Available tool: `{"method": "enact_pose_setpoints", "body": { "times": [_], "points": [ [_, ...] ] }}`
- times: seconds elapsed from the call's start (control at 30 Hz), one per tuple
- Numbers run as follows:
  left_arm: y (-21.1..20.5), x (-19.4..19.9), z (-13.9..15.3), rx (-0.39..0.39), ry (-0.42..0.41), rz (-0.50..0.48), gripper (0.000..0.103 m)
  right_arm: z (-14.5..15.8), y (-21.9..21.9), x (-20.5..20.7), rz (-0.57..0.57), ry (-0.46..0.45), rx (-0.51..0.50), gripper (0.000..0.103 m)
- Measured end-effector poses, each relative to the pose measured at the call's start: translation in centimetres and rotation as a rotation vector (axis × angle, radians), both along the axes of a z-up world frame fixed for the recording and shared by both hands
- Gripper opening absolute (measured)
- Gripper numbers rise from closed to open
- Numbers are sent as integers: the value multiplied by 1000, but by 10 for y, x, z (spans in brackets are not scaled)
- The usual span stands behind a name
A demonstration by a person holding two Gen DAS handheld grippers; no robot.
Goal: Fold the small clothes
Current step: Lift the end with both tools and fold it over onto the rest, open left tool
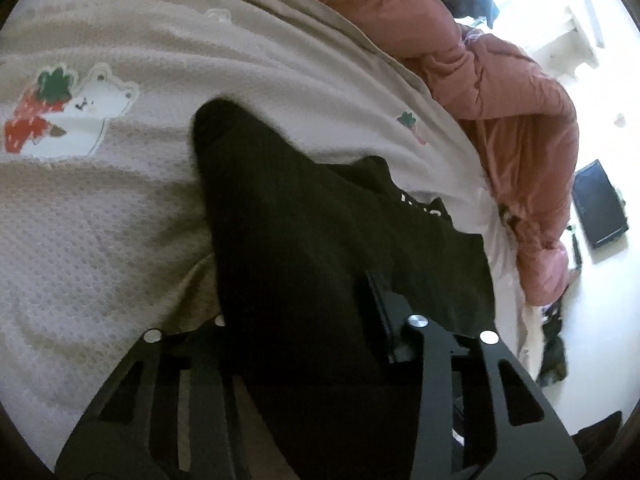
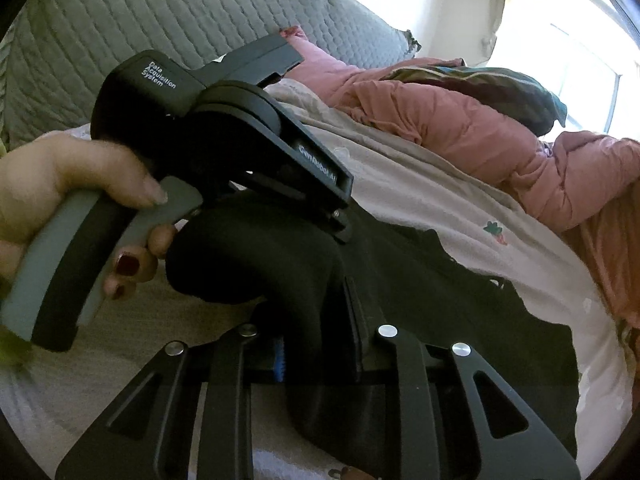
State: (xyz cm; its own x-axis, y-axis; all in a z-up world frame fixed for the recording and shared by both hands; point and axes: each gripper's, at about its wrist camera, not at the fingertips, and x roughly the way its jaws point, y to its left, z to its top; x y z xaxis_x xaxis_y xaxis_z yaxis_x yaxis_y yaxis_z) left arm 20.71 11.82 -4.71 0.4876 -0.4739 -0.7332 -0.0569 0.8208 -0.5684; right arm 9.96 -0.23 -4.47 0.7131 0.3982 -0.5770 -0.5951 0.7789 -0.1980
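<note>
Folding is barely under way: both the left claw (image 1: 320, 312) and right claw (image 2: 316, 344) are clenched on the black garment (image 1: 304, 216), lifted, rumpled, over the bed (image 1: 100, 220).

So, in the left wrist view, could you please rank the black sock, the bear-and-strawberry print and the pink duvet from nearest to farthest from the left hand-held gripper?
1. Black sock: between the fingers of the left hand-held gripper.
2. Bear-and-strawberry print: on the blanket, upper left.
3. Pink duvet: bunched along the far right edge.
</note>
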Motion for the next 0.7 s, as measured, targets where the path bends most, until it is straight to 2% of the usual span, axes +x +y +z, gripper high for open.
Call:
{"method": "enact_pose_setpoints", "body": {
  "times": [0.13, 0.23, 0.4, 0.7],
  "points": [
    [-10, -2, 16, 41, -18, 3, 25, 7, -9, -2, -15, 5, 33, 20],
    [-21, -3, 31, 65, -36, -1, 24, 15, -21, -5, -35, 9, 61, 19],
    [-49, -5, 56, 108, -64, -22, 24, 29, -52, -6, -82, 52, 163, 16],
    [-107, -3, 79, 167, -84, -39, 24, 43, -100, -13, -149, 73, 251, 13]
  ]
}}
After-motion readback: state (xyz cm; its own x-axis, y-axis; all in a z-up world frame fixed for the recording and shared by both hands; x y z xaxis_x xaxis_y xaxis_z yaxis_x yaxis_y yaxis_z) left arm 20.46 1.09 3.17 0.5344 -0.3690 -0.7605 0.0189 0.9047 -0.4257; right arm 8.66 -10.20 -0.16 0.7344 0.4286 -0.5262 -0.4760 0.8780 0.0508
